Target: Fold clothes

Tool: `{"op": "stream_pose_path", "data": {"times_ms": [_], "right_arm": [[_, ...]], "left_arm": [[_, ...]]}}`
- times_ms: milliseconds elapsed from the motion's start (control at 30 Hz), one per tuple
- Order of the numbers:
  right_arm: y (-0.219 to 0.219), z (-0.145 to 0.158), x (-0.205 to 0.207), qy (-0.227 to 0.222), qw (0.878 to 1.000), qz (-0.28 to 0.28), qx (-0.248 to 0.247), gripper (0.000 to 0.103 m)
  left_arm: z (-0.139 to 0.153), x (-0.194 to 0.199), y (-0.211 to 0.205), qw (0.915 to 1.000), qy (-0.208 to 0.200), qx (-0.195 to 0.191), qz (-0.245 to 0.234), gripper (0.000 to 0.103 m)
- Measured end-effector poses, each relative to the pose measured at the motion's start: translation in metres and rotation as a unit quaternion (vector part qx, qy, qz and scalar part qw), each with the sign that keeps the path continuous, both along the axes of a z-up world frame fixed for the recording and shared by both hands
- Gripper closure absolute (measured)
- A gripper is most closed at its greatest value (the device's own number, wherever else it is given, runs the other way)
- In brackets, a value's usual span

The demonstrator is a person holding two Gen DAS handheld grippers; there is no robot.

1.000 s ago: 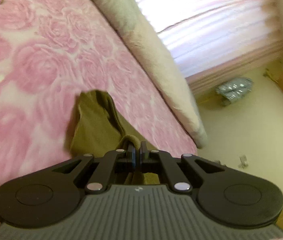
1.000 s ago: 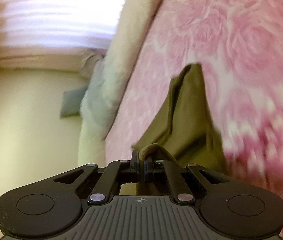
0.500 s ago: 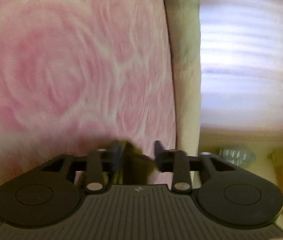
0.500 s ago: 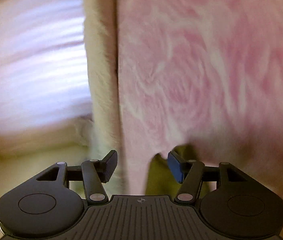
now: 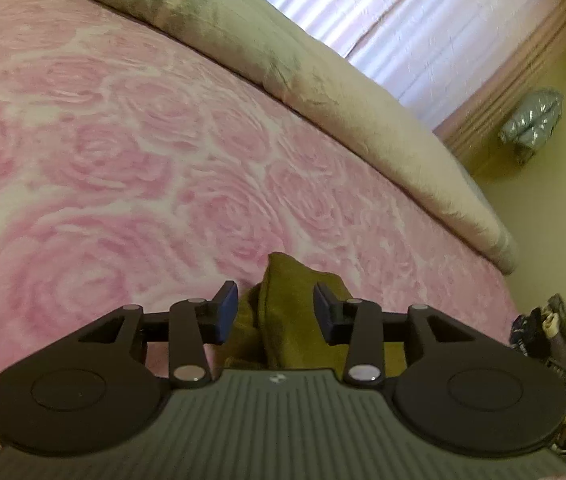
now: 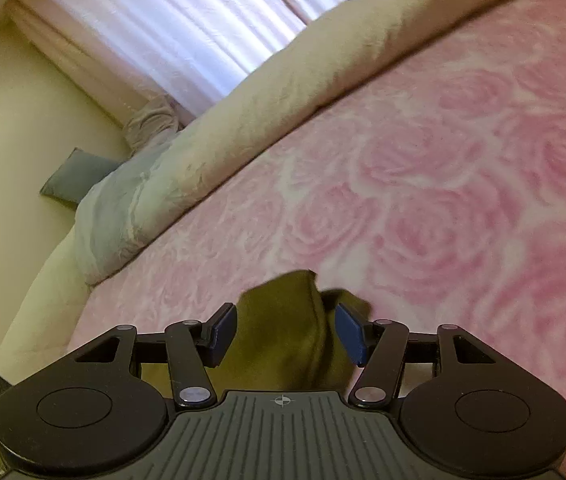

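Note:
An olive-green garment (image 5: pixel 283 280) lies bunched on the pink rose-patterned blanket (image 5: pixel 123 160). In the left wrist view a fold of it rises between the blue pads. My left gripper (image 5: pixel 275 314) is opening, and its pads stand clear of the cloth on both sides. In the right wrist view another corner of the olive garment (image 6: pixel 279 300) sits between the pads of my right gripper (image 6: pixel 285 330). That gripper is open, with gaps between pads and cloth. The rest of the garment is hidden under both gripper bodies.
A cream and grey-green rolled duvet (image 5: pixel 323 92) runs along the bed's far edge, below a pale curtain (image 5: pixel 403 20). On the floor lie a silver bag (image 5: pixel 531 120), a clutter pile (image 5: pixel 555 332) and a grey cushion (image 6: pixel 75 176). The pink blanket (image 6: pixel 463 200) spreads wide ahead.
Both grippers were shut on the olive garment a second ago; both have let go and now stand open. Both views have rolled and sunk closer to the bed, where the cloth now rests.

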State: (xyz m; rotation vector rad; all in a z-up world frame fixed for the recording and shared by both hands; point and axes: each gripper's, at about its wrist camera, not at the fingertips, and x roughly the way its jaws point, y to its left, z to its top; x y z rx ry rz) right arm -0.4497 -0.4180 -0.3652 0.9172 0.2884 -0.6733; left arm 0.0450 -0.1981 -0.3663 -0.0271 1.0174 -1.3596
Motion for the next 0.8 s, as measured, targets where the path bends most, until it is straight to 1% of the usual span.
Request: {"op": "stream_pose_path", "data": {"times_ms": [100, 133, 167, 200, 233, 267, 333, 367, 433, 500, 533, 600, 633, 700, 733, 767, 800], "right_arm": [[-0.003, 0.001, 0.011, 0.019, 1.0, 0.004, -0.019, 0.044], [-0.005, 0.0, 0.015, 0.027, 0.999, 0.004, -0.024, 0.054], [-0.008, -0.002, 0.019, 0.035, 0.999, 0.008, -0.024, 0.078], [-0.011, -0.005, 0.024, 0.042, 0.999, 0.012, -0.022, 0.085], [-0.014, -0.008, 0.027, 0.047, 0.999, 0.016, -0.021, 0.097], [-0.014, -0.008, 0.028, 0.049, 0.998, 0.016, -0.029, 0.102], [-0.011, -0.005, 0.029, 0.047, 0.997, 0.013, -0.053, 0.103], [-0.009, -0.002, 0.027, 0.039, 0.997, 0.009, -0.066, 0.103], [-0.007, 0.003, 0.024, 0.029, 0.996, -0.007, -0.081, 0.103], [-0.007, 0.002, 0.027, 0.052, 0.995, -0.012, -0.087, 0.103], [-0.008, -0.001, 0.03, 0.072, 0.993, -0.018, -0.087, 0.103], [-0.011, -0.008, 0.037, 0.106, 0.991, -0.028, -0.079, 0.102], [-0.011, -0.009, 0.04, 0.122, 0.989, -0.034, -0.076, 0.102], [-0.008, -0.007, 0.043, 0.149, 0.985, -0.045, -0.076, 0.102], [-0.005, -0.003, 0.044, 0.162, 0.982, -0.052, -0.082, 0.102], [0.0, 0.002, 0.045, 0.174, 0.979, -0.06, -0.09, 0.099], [0.006, 0.008, 0.046, 0.179, 0.976, -0.063, -0.104, 0.095]], "left_arm": [[-0.006, -0.005, -0.015, 0.9999, -0.013, 0.002, 0.002, 0.068], [-0.007, -0.007, -0.019, 0.9998, -0.017, 0.002, -0.003, 0.069], [-0.009, -0.009, -0.023, 0.9997, -0.022, 0.003, -0.012, 0.071], [-0.01, -0.011, -0.027, 0.9994, -0.026, 0.004, -0.022, 0.074], [-0.01, -0.014, -0.029, 0.9989, -0.03, 0.004, -0.036, 0.095], [-0.01, -0.016, -0.031, 0.9982, -0.036, 0.002, -0.048, 0.102], [-0.007, -0.02, -0.028, 0.9969, -0.061, -0.01, -0.048, 0.103], [-0.006, -0.02, -0.026, 0.9964, -0.071, -0.021, -0.042, 0.103], [-0.005, -0.018, -0.021, 0.9961, -0.078, -0.033, -0.026, 0.103], [-0.009, -0.018, -0.021, 0.9958, -0.086, -0.026, -0.012, 0.102], [-0.012, -0.019, -0.023, 0.9955, -0.092, -0.019, -0.01, 0.101], [-0.013, -0.026, -0.025, 0.9935, -0.113, -0.003, -0.014, 0.098], [-0.012, -0.029, -0.025, 0.9922, -0.125, 0.001, -0.01, 0.094], [-0.003, -0.033, -0.019, 0.99, -0.141, -0.003, 0.01, 0.085], [0.003, -0.035, -0.015, 0.9886, -0.148, -0.009, 0.022, 0.085], [0.01, -0.038, -0.012, 0.9866, -0.159, -0.015, 0.034, 0.085], [0.016, -0.044, -0.01, 0.9849, -0.169, -0.021, 0.032, 0.085]]}}
